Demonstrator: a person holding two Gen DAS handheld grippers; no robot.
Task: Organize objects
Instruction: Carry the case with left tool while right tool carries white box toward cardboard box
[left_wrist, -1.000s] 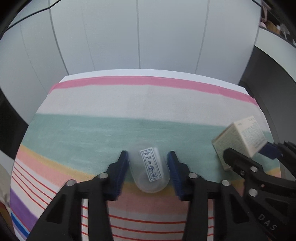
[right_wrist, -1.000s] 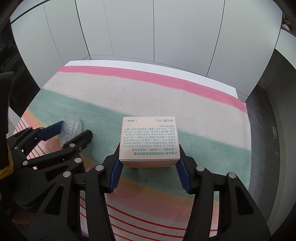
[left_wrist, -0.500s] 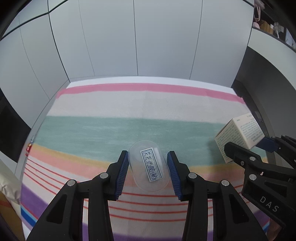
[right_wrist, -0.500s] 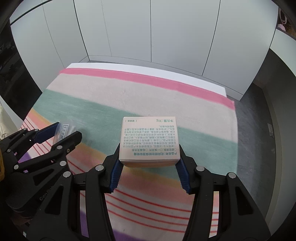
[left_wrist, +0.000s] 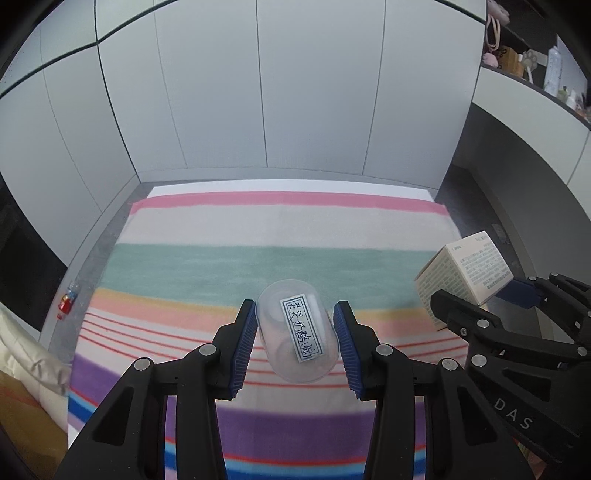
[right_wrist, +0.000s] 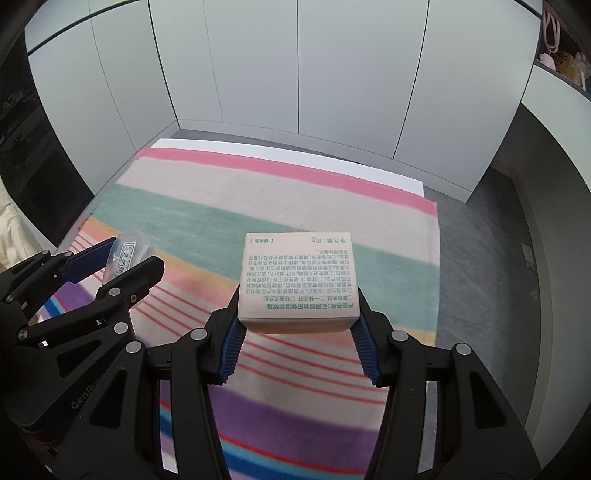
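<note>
My left gripper (left_wrist: 297, 332) is shut on a clear plastic capsule-shaped container (left_wrist: 295, 334) with a white label, held above the striped cloth (left_wrist: 280, 229). My right gripper (right_wrist: 298, 317) is shut on a cream cardboard box (right_wrist: 298, 277) printed with green text, also held above the cloth. The box (left_wrist: 467, 267) and the right gripper show at the right of the left wrist view. The container (right_wrist: 127, 254) and the left gripper show at the left of the right wrist view.
The striped cloth (right_wrist: 280, 206) covers a white table against grey wall panels. A small red and blue object (left_wrist: 67, 301) lies off the cloth's left edge. A cream cushion (left_wrist: 22, 354) is at the left. Shelves with items (left_wrist: 532, 62) are at the upper right.
Both grippers have risen and drawn back from the cloth with their objects; the near purple and blue stripes have come into view. Both grips are unchanged.
</note>
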